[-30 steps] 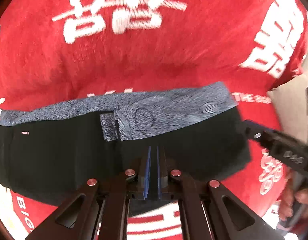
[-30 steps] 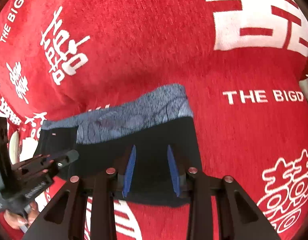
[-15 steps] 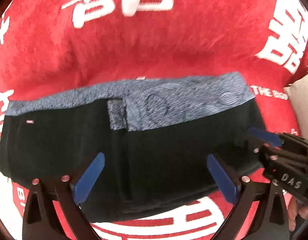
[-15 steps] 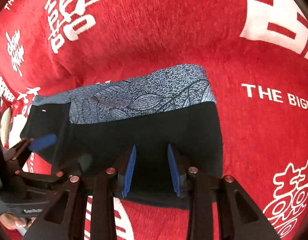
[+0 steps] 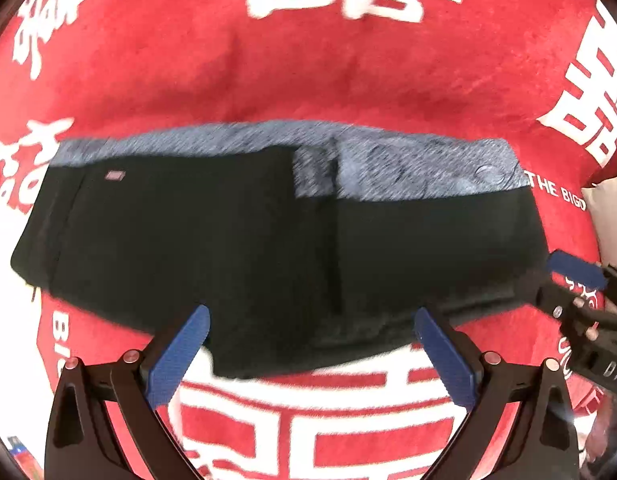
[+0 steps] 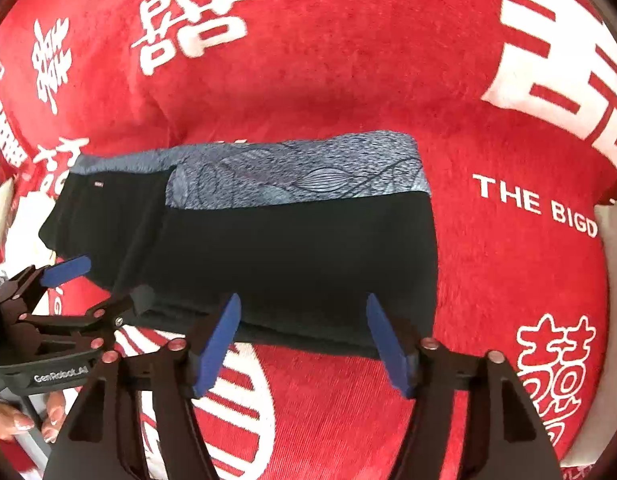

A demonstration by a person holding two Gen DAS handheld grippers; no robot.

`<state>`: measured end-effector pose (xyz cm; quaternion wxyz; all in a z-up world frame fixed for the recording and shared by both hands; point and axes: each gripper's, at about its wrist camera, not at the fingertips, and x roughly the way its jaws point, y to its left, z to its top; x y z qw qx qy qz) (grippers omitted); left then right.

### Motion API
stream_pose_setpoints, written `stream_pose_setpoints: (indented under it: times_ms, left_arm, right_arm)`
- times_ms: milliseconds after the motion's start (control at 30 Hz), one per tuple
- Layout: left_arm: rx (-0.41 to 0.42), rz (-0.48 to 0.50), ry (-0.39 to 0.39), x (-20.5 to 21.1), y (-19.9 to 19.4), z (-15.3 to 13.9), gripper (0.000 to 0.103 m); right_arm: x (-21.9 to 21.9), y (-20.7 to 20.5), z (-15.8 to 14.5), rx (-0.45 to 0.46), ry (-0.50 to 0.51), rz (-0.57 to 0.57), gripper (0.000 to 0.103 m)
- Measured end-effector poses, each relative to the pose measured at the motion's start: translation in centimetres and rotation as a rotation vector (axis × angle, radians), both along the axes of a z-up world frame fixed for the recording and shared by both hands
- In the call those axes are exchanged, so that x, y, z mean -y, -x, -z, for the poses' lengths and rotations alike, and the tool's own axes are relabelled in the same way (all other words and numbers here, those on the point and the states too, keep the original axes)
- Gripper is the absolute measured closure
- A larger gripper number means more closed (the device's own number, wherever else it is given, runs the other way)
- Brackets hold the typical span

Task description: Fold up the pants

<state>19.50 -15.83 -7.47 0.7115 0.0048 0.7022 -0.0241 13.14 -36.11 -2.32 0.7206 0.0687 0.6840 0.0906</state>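
Observation:
The black pants [image 5: 248, 248] with a blue-grey patterned waistband [image 5: 408, 164] lie folded flat in a wide band on the red blanket [image 5: 308, 72]. My left gripper [image 5: 308, 320] is open and empty, its blue pads just at the near edge of the pants. My right gripper [image 6: 302, 312] is open and empty over the near edge of the pants [image 6: 300, 256], towards their right end. The right gripper also shows at the right of the left wrist view [image 5: 564, 276]. The left gripper shows at the left of the right wrist view [image 6: 96, 276].
The red blanket [image 6: 348, 60] with white characters and lettering covers the whole surface. A pale cushion or cloth [image 6: 612, 240] lies at the right edge. A hand with painted nails [image 6: 28, 420] holds the left gripper at the lower left.
My left gripper opened from shut and let go of the pants. My right gripper opened wider. Both pulled back toward the near edge of the pants, which now lie flat.

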Motion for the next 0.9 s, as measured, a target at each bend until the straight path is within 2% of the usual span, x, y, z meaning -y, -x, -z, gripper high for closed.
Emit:
stream_pose_setpoints:
  times_ms: [133,267,600,733,867,900]
  left_arm:
    - [-0.005,-0.072,-0.006,-2.7,1.8,-0.8,0.000]
    - [-0.018,-0.145,-0.007,-5.8,3.1,-0.8,0.000]
    - [-0.022,-0.206,-0.002,-11.7,3.4,0.1,0.000]
    - [-0.027,-0.233,0.004,-14.0,3.5,0.5,0.000]
    - [-0.024,-0.243,0.006,-15.6,3.6,1.1,0.000]
    - [-0.026,-0.253,0.012,-16.1,3.6,1.3,0.000]
  right_arm:
    - [-1.7,-0.1,-0.5,0.003,0.022,-0.047,0.025]
    - [-4.0,-0.2,-0.6,0.006,0.048,-0.108,0.024]
    - [-9.7,-0.3,-0.5,0.000,0.106,-0.181,0.023]
    - [-11.9,-0.5,0.7,-0.023,0.119,-0.202,0.023]
    - [-12.4,0.0,4.4,-0.118,0.094,-0.183,0.019]
    - [-12.3,0.1,4.8,-0.109,0.089,-0.170,0.017]
